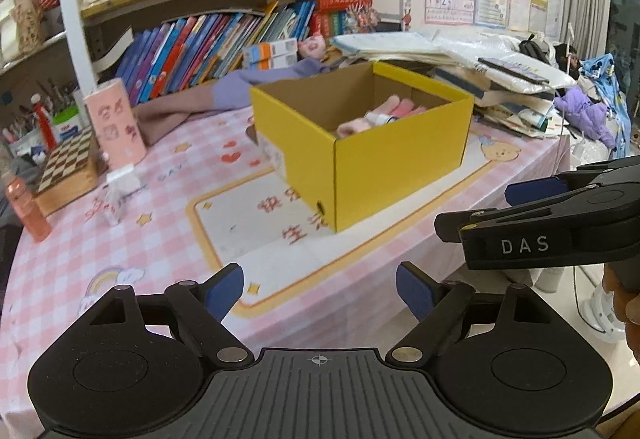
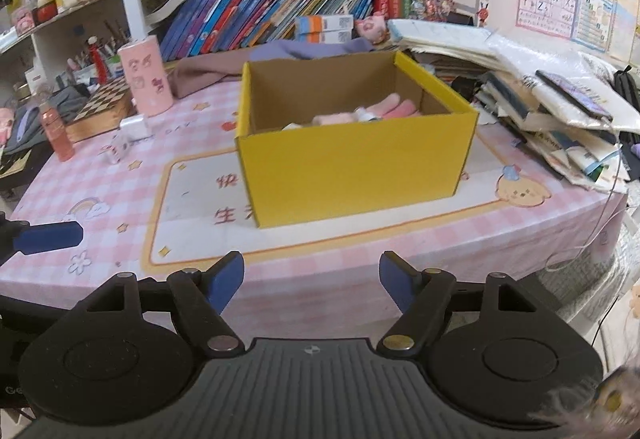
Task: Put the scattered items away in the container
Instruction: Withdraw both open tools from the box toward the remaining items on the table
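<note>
Pink-checked cloth covers the desk (image 2: 120,199), with crowded bookshelves behind it and a slumping heap of books and papers (image 2: 552,119) along its right side.

Both claws stand apart and empty. The left claw (image 1: 320,293) has its blue pads spread wide over the near edge of the cloth, nothing between them and nothing touching them. The right claw (image 2: 312,281) is likewise parted, a little less so, and hangs over the same near edge with only bare cloth in its gap. From the left view the right claw sits close beside the left one, near enough that a careless swing could knock them together.

Just beyond them the yellow box (image 2: 352,163) stands upright in the middle of the desk, open at the top, with pink rolled items (image 2: 384,109) already lying inside near its far right corner.

Further out, on the left, small white pieces (image 2: 120,151) lie loose on the cloth near a pink cylinder (image 2: 146,77), a chessboard case (image 2: 100,107) and an orange bottle (image 2: 56,135). Whether those pieces belong to the task I cannot tell.

The risks, as I judge them: reaching left past the box may tip the bottle or cylinder, both tall and narrow; the small pieces may slip from wide pads; and a nudge against the light cardboard wall could slide the box across the smooth cloth.
</note>
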`<state>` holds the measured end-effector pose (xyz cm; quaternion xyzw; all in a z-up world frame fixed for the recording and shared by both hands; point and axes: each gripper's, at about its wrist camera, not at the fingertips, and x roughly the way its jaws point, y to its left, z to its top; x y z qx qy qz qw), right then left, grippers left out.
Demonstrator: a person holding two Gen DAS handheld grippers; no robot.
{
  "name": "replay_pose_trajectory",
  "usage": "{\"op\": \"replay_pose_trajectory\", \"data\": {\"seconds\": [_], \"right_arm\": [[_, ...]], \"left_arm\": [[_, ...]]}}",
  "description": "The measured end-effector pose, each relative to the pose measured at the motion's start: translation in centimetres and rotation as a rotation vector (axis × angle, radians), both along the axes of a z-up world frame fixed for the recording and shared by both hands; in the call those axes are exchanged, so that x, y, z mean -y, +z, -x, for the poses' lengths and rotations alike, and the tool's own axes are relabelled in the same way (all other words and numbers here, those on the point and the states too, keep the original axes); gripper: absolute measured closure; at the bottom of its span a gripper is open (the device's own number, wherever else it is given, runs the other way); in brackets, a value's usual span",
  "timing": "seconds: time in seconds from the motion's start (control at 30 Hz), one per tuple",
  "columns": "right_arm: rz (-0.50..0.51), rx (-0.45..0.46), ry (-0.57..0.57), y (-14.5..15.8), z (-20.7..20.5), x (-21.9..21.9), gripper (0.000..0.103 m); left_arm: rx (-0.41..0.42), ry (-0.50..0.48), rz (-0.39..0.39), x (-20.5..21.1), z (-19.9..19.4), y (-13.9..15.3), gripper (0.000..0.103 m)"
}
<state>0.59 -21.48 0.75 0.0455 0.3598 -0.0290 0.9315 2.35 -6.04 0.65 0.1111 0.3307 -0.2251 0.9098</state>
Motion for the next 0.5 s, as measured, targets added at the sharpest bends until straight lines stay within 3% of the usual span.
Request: {"op": "replay_pose_trajectory", "data": {"seconds": [0.5], "right_arm": [[-0.008,-0.017,0.090,-0.4,-0.2,-4.7,0.028]], "left_arm": [[-0.023,0.107,-0.011,-4.9,1.1,-0.4,0.013]]}}
